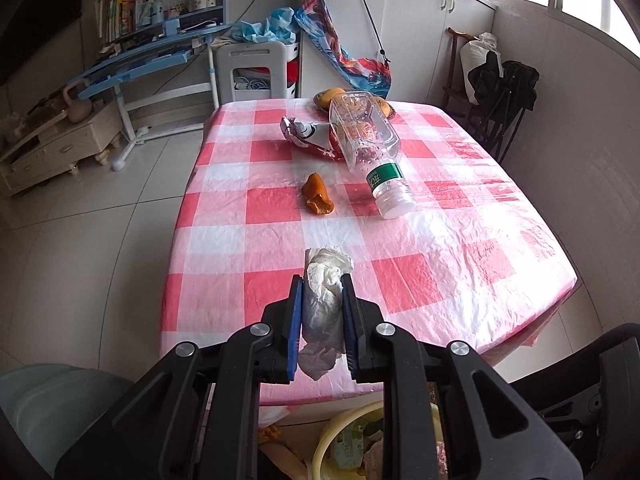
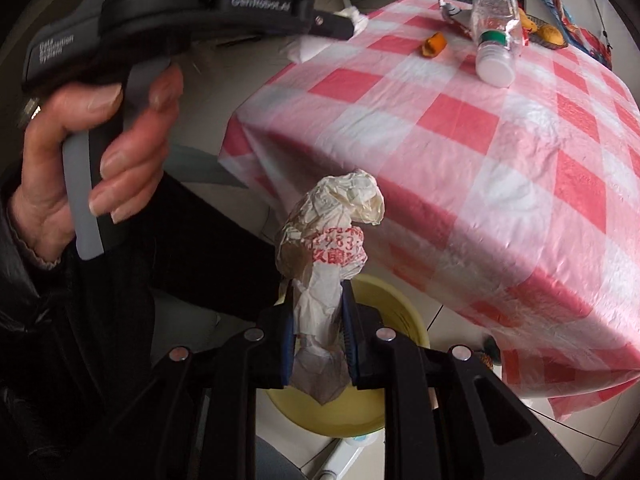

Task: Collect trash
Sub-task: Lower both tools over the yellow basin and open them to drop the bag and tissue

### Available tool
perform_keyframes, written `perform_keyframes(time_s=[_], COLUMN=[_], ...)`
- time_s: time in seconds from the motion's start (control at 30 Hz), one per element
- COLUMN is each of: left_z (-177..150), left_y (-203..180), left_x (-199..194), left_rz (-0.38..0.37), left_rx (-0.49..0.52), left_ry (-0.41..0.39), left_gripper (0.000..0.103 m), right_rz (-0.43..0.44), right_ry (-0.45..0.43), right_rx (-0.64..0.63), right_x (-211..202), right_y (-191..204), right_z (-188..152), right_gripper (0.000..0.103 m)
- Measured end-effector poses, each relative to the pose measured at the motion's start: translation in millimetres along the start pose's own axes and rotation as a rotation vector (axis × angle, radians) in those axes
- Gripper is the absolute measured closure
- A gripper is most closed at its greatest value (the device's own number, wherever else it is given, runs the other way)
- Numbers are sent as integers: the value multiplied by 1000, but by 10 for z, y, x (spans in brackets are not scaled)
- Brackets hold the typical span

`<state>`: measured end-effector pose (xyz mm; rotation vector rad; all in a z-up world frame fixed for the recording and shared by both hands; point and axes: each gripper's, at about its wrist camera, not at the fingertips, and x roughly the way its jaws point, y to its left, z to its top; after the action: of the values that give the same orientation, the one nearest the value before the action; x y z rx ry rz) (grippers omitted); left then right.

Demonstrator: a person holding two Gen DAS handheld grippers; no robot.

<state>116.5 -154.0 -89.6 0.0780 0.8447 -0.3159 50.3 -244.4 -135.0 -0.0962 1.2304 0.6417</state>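
My left gripper (image 1: 321, 280) is shut on a crumpled white tissue (image 1: 324, 280), held above the near end of the checked table (image 1: 440, 240). My right gripper (image 2: 318, 286) is shut on a crumpled paper wrapper with red print (image 2: 332, 224), off the table's corner and over a yellow bin (image 2: 396, 312). The left gripper (image 2: 340, 26) with its tissue also shows in the right wrist view, gripped by a hand (image 2: 100, 148). On the table lie an orange peel (image 1: 317, 200), a clear plastic bottle (image 1: 368, 144) on its side and a red-and-white wrapper (image 1: 308, 136).
The yellow bin (image 1: 340, 436) with trash in it stands on the floor below the table's near edge. A bowl of fruit (image 1: 332, 96) sits at the far end. A black chair (image 1: 592, 380) is at the right; a desk and shelves stand at the far left.
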Motion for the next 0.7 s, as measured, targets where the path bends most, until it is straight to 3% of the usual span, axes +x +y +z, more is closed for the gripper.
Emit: perform_keyframes(time_s=[0.07,0.17,0.23,0.43,0.57,0.7], left_z=[-37,-112,-158,-350,-527,-716], left_y=[-13,-42,-62,-185,-348,-525], left_x=[-31,-84,-112,-168,-183,-182], left_rz=[-1,-5,-7,-27,-59,-86], left_rx=[1,2,5,26,69,124], left_ry=[2,7,11,47,91,139], left_gripper=[86,86,86,86,86,86], right_rz=[1,-2,-3,-15,-32,-32], right_ry=[40,72,57,-100,-238,-352], right_rx=[-22,-40,-31,70,153,249], right_x=[60,95,55,-262,-488,-686], right_y=[62,117,114,-39,-186,-346], right_z=[-58,-117,-133,-204,-217,-247], right_gripper=[80,56,55,50,37,35])
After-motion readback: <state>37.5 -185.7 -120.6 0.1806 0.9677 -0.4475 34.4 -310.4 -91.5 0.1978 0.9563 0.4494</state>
